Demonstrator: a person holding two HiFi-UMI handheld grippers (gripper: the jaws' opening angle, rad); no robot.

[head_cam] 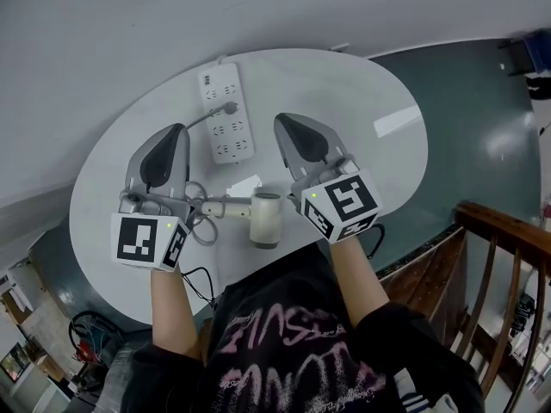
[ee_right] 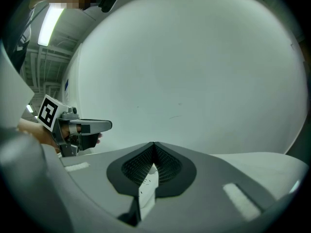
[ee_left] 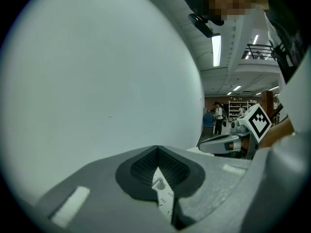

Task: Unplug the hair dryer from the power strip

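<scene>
A white power strip (head_cam: 225,114) lies at the far side of the round white table (head_cam: 379,153). A grey plug (head_cam: 231,107) sits in it, and its cord runs back toward the near edge. There a white hair dryer (head_cam: 263,219) lies on its side, between my two grippers. My left gripper (head_cam: 178,129) is left of the strip and my right gripper (head_cam: 281,120) is right of it. Both are shut and hold nothing. A sliver of the power strip (ee_left: 163,194) shows past the left gripper's (ee_left: 156,150) tips, and likewise the strip (ee_right: 147,188) past the right gripper's (ee_right: 153,145).
Loops of cord (head_cam: 203,227) lie beside the dryer handle. A small white card (head_cam: 244,185) rests below the strip. A pale wall runs behind the table. A wooden railing (head_cam: 508,235) stands at the right over dark green floor, and black cables (head_cam: 86,327) lie on the floor at the lower left.
</scene>
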